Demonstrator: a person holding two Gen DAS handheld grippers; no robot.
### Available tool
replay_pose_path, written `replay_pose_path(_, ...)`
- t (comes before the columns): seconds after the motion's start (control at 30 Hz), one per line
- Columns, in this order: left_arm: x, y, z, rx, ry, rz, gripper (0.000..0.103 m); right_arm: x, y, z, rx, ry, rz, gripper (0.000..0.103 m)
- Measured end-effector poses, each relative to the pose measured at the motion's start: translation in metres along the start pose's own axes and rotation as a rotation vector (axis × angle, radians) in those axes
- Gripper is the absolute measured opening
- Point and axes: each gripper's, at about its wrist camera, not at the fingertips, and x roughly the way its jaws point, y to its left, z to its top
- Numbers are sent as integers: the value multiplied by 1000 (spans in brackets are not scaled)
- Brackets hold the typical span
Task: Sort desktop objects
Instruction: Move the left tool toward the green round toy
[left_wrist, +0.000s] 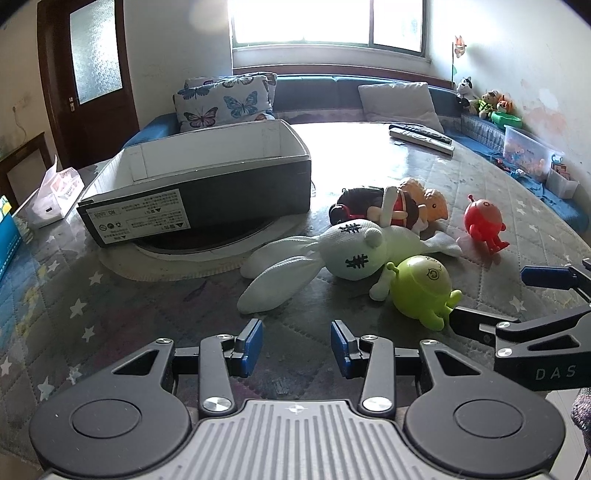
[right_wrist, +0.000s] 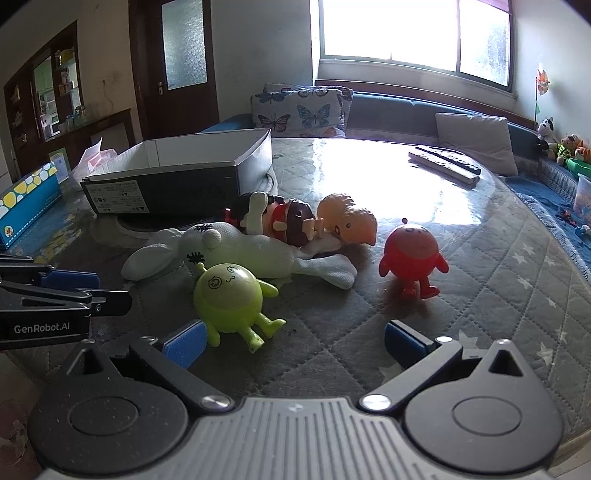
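Only part of the box is seen clearly: its inside is hidden by its walls in both views. It sits at the left on the quilted table. Just right of it, the toys are piled: the white bunny is partly covered by the brown doll, and the orange toy is half hidden behind. The green toy touches the bunny; the red toy stands apart. The left gripper is held apart, empty. The right gripper is spread wide, empty, just beside the green toy. Shelves are shown only in the right view.
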Motion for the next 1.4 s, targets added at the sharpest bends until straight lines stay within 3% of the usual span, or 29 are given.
replay_pose_path(1.4, 17, 2, 9, -10, 53, -18, 43, 17, 9, 5, -35, 25, 42, 103)
